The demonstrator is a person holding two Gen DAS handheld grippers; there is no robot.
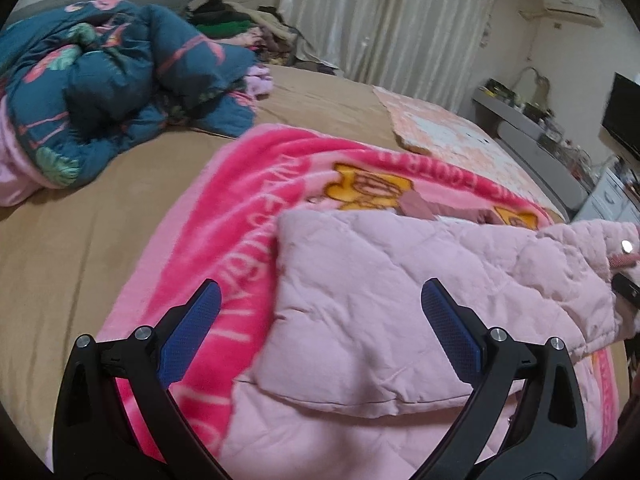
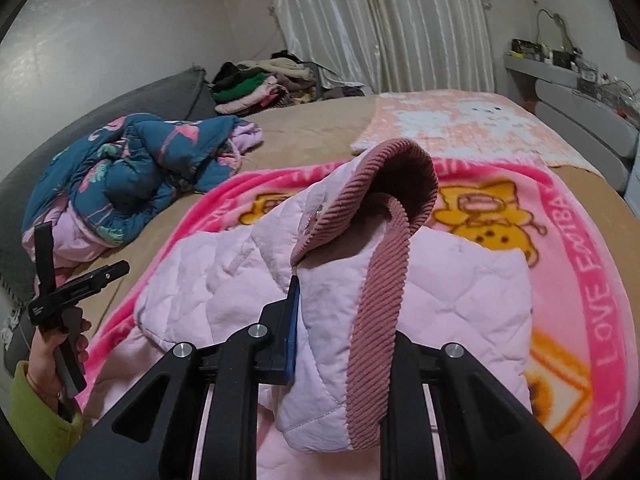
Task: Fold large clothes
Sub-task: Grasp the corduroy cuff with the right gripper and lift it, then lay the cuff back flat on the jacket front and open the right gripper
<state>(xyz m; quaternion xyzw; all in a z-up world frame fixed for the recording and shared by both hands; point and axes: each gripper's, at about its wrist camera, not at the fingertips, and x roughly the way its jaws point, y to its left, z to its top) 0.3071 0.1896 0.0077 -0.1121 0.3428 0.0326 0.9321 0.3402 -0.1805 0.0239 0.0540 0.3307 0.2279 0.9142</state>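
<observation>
A pale pink quilted jacket (image 1: pixel 384 304) lies on a bright pink cartoon blanket (image 1: pixel 240 208) on the bed. My left gripper (image 1: pixel 320 300) is open and empty, its blue pads just above the jacket's folded near edge. My right gripper (image 2: pixel 340 320) is shut on the jacket (image 2: pixel 460 304) near its dusty-pink corduroy collar (image 2: pixel 384 280) and holds that part lifted, with cloth draped over the fingers. The left gripper also shows in the right wrist view (image 2: pixel 80 284), held in a hand at the far left.
A crumpled teal flamingo-print jacket (image 1: pixel 120 80) lies on the tan bed sheet (image 1: pixel 80 240) at the left. A stack of folded clothes (image 2: pixel 256 84) sits by the curtain. A peach patterned blanket (image 2: pixel 460 128) covers the far right. Shelves with clutter (image 1: pixel 532 120) stand beside the bed.
</observation>
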